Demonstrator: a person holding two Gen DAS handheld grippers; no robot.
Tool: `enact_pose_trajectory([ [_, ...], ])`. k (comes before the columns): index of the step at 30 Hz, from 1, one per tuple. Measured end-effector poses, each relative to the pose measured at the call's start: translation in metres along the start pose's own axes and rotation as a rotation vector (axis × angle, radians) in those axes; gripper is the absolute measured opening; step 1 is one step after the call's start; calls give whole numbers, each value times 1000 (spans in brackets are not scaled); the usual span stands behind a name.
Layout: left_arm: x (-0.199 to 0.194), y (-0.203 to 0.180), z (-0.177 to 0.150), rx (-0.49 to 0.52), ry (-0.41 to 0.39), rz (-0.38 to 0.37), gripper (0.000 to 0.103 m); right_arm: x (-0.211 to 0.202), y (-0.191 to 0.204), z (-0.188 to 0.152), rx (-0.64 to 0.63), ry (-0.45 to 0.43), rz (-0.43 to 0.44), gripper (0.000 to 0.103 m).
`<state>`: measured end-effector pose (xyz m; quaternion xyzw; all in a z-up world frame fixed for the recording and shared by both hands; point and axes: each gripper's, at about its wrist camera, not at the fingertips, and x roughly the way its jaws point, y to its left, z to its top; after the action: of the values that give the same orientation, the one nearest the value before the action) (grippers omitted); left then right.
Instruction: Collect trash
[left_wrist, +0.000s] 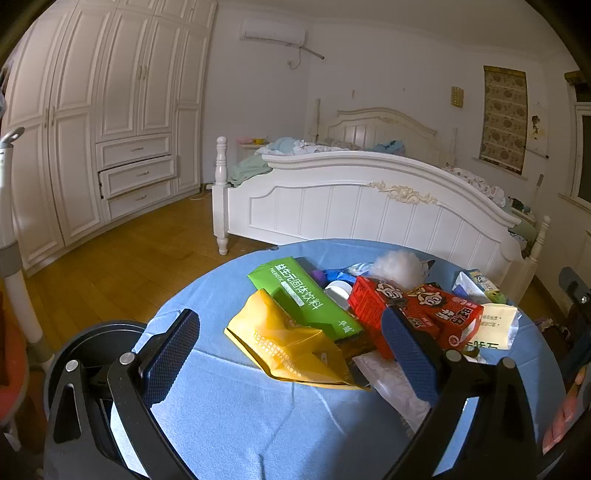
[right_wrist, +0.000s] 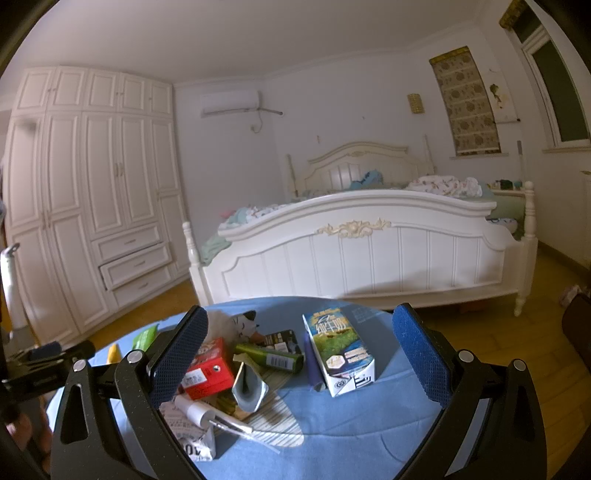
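A round table (left_wrist: 229, 424) covered in blue cloth is seen in both wrist views, and the trash is heaped on it. Taking the green box (left_wrist: 303, 297) as the landmark: a yellow pouch (left_wrist: 291, 345) is laid just in front of it and touching it, two red cartons (left_wrist: 413, 314) are piled just to its right, and a white fluffy wad (left_wrist: 397, 266) is seen behind those cartons. A dark bin (left_wrist: 96, 354) is stood well to the left of the green box, below the table edge.

The left gripper (left_wrist: 291, 347) is held with its fingers wide apart and nothing between them, above the yellow pouch. The right gripper (right_wrist: 299, 354) is likewise spread open and empty; between its fingers a milk carton (right_wrist: 338, 354) is stood upright, with a green bottle (right_wrist: 269, 356) lying beside it.
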<state>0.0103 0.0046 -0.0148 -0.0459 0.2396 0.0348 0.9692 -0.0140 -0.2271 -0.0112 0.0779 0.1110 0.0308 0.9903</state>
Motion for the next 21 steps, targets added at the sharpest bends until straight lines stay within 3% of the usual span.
enact_pose_trajectory([
  [21,0,2,0,-3,7,3,98,-1,2,1,0,1,0,99],
])
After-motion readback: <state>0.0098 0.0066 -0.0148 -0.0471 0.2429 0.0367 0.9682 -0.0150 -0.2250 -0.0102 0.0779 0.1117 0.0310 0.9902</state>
